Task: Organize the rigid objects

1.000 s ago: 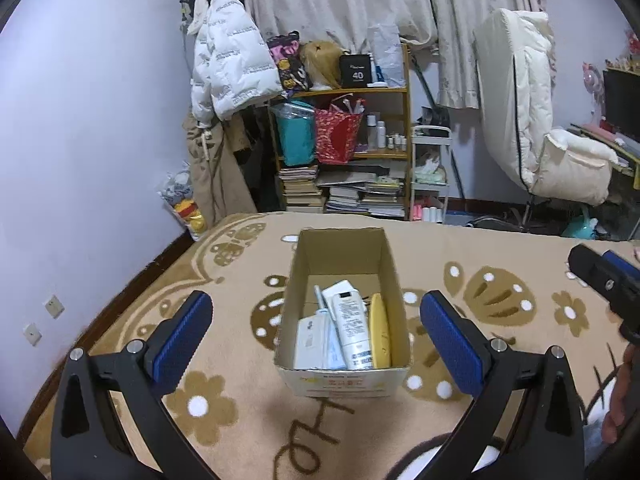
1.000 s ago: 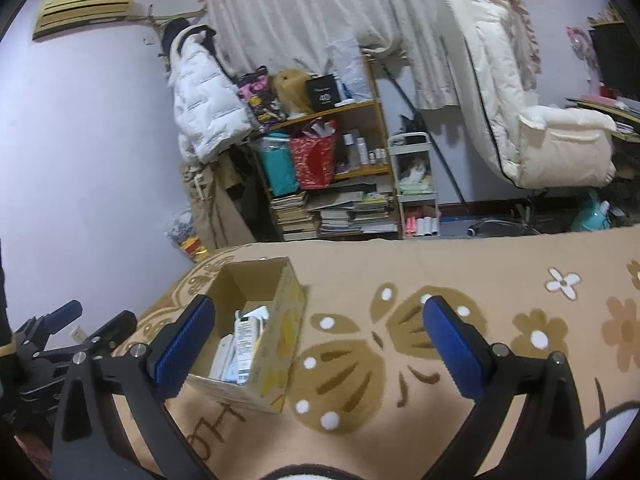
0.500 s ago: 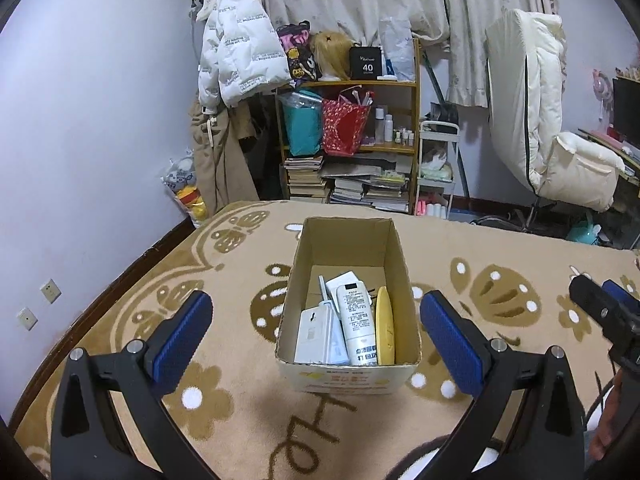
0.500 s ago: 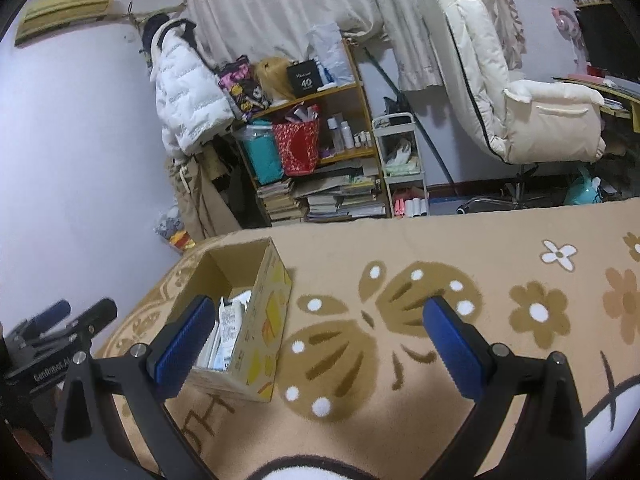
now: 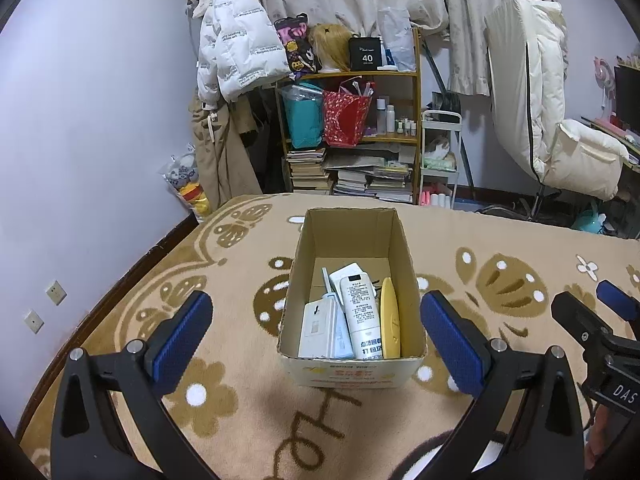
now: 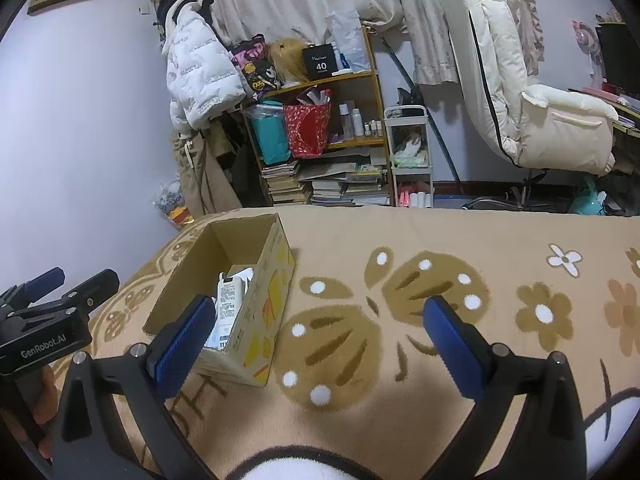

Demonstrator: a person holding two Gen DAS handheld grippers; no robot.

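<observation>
An open cardboard box (image 5: 352, 236) stands on the tan patterned blanket (image 5: 520, 248), straight ahead of my left gripper (image 5: 316, 332). Inside lie a white tube (image 5: 362, 312), a yellow flat oval piece (image 5: 390, 322), a white flat pack (image 5: 318, 328) and a pale blue item. The left gripper is open and empty, its blue pads either side of the box front. My right gripper (image 6: 318, 336) is open and empty too, hovering over the blanket to the right of the box (image 6: 272, 280). Each gripper shows at the edge of the other's view.
A wooden shelf (image 5: 352, 120) with bags, bottles and stacked books stands beyond the blanket's far edge. A white puffer jacket (image 5: 236, 48) hangs at the left; a cream padded chair (image 5: 560, 128) stands at the right. A hand (image 6: 36, 396) holds the left gripper's handle.
Both cameras have risen and tilted a little, so the box sits lower and nearer in view. Box contents have not moved. Both grippers stayed open.
</observation>
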